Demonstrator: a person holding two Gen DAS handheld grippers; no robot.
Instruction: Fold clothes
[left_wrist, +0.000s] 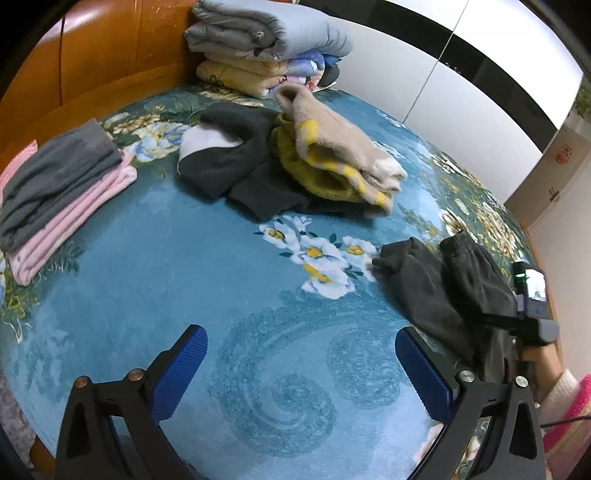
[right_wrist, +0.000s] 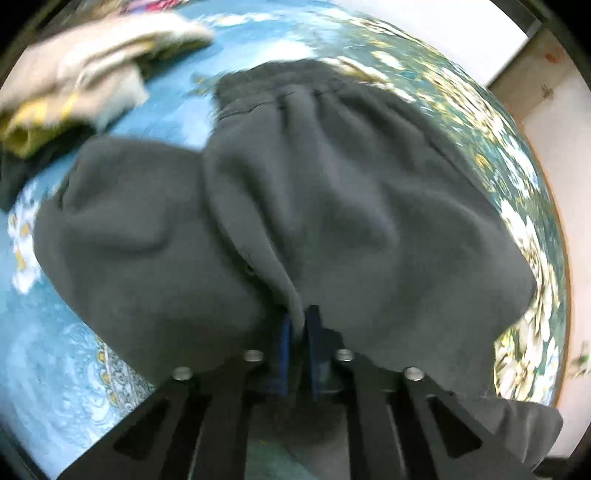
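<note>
The dark grey garment (right_wrist: 295, 206) spreads ahead of the right gripper (right_wrist: 298, 328), whose 2 blue pads are pinched together on a fold of its near edge. Left of it, the left gripper (left_wrist: 301, 365) hangs over the blue floral bedspread (left_wrist: 184, 258), jaws wide apart, gripping nothing.

Beige-and-yellow garment (right_wrist: 85, 74) motion-blurred; dark trousers (right_wrist: 295, 221) hide the bedspread (right_wrist: 74, 350) beneath

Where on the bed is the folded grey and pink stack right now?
In the left wrist view, the grey and pink stack lies at the bed's far left edge, beside the wooden headboard, left of the dark garment.
</note>
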